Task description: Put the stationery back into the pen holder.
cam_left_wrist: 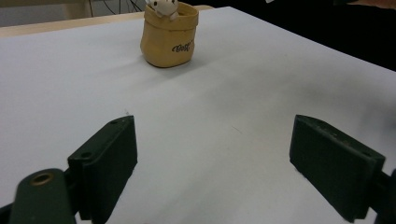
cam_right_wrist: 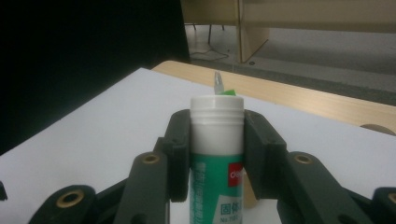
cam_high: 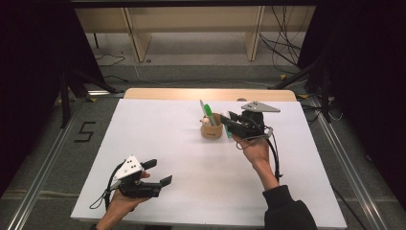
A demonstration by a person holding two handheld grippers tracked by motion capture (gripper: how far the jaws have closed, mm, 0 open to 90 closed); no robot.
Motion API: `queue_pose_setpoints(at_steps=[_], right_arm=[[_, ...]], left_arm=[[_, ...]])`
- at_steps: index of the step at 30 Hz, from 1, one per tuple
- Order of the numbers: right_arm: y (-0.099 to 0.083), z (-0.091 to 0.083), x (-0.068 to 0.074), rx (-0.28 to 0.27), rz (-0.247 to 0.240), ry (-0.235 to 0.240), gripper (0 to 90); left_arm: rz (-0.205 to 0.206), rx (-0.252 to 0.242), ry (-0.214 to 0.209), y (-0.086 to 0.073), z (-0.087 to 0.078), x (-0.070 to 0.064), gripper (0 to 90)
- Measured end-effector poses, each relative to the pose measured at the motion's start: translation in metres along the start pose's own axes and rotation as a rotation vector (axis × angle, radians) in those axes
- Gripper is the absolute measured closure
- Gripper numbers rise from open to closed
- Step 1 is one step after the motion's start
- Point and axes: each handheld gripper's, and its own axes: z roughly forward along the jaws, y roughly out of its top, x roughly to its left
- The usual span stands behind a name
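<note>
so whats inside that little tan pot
In the tan pot a green pen stands upright beside a small pale figure. Its wall hides the pen's lower end and anything deeper.

Glue stick [cam_right_wrist: 216, 154], right gripper view: green label w/ red "deli" logo patch at its right edge, Chinese chars in white below (one looks like "固体"), then small "No." + digits, too cut off to read. Tan pot [cam_left_wrist: 169, 39], left gripper view: dark script word, approx. "Gott". Floor left of desk, high view: black "5" [cam_high: 85, 132].

Glossy plastic glue stick [cam_right_wrist: 217, 154], matt tan holder [cam_left_wrist: 169, 35]
</note>
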Motion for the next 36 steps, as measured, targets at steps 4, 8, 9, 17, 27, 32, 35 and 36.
queue_pose_setpoints(at_steps=[4, 8, 9, 17, 27, 32, 35, 36], right_arm=[[0.010, 0.010, -0.004, -0.016, 0.027, 0.009, 65.6], [0.016, 0.019, -0.006, -0.013, 0.031, -0.006, 65.6], [0.018, 0.021, -0.006, -0.012, 0.034, -0.009, 65.6], [0.026, 0.037, -0.009, -0.018, 0.045, -0.024, 65.6], [0.027, 0.063, -0.012, -0.001, 0.038, -0.058, 65.6], [0.024, 0.074, -0.015, -0.003, 0.047, -0.071, 65.6], [0.023, 0.079, -0.017, -0.005, 0.050, -0.081, 65.6], [0.022, 0.081, -0.017, -0.003, 0.051, -0.083, 65.6]], left_arm=[[0.000, 0.001, -0.001, 0.000, 0.000, 0.000, 14.6], [0.002, 0.001, -0.002, 0.000, 0.000, 0.000, 14.6], [0.004, 0.001, -0.001, 0.000, 0.000, -0.001, 14.6], [0.002, -0.002, -0.002, 0.000, 0.000, -0.001, 14.6], [0.004, -0.008, -0.004, 0.000, 0.000, -0.001, 14.6], [0.001, -0.011, -0.005, 0.000, 0.000, -0.002, 14.6], [0.004, -0.010, -0.006, 0.000, 0.000, -0.002, 14.6], [0.004, -0.010, -0.006, 0.000, 0.000, -0.002, 14.6]])
